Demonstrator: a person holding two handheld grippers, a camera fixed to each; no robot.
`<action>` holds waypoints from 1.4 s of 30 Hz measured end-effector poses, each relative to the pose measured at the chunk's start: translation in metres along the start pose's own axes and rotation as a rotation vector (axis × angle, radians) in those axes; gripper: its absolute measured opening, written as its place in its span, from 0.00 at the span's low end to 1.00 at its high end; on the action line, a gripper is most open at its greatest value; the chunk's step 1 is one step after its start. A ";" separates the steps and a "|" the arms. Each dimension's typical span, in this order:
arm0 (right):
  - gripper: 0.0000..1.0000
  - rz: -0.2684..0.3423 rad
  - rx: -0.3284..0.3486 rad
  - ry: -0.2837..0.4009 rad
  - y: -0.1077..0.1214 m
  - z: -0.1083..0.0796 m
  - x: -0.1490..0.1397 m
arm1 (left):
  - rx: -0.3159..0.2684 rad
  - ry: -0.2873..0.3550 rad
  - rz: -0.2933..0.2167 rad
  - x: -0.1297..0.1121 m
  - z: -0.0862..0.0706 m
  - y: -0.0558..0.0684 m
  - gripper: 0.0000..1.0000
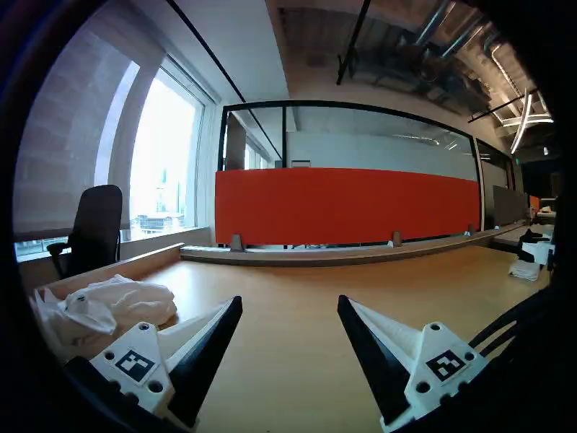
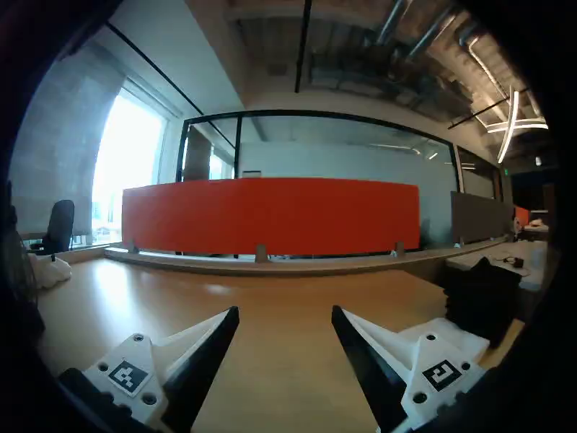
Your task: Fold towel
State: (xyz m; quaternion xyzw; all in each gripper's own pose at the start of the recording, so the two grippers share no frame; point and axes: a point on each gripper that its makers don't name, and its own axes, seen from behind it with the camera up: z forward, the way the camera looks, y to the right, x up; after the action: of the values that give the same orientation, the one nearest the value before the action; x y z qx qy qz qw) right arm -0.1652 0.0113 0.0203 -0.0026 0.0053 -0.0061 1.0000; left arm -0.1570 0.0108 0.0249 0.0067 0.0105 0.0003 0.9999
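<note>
Ok, towel (image 1: 119, 307) should handle light, soft and floppy: no stiffness, sags wherever it's unsupported, probably slides easily on smooth wood. Best hold is two adjacent corners or a hem edge, one per gripper, then pinch and lift to open it out. No corners identifiable now; they're lost in the heap. It looks white, crumpled into a loose mound with deep creases. It sits on the surface (image 1: 303, 281) at the far left of the left gripper view, near the left gripper (image 1: 288, 299), apparently not touching. Right gripper (image 2: 285, 310) is well apart from it. Both sets of jaws gape wide, holding nothing.
</note>
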 end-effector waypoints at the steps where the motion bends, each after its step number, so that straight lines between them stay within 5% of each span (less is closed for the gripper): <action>1: 1.00 0.000 0.000 0.000 0.000 0.000 0.000 | 0.000 0.000 0.000 0.000 0.000 0.000 0.98; 42: 1.00 0.000 0.000 0.000 0.001 0.000 0.000 | 0.000 -0.002 -0.001 0.005 0.000 -0.002 0.98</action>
State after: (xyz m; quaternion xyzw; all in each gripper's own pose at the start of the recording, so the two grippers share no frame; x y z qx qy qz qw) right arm -0.1653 0.0119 0.0200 -0.0026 0.0052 -0.0060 1.0000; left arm -0.1523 0.0085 0.0248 0.0066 0.0096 -0.0004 0.9999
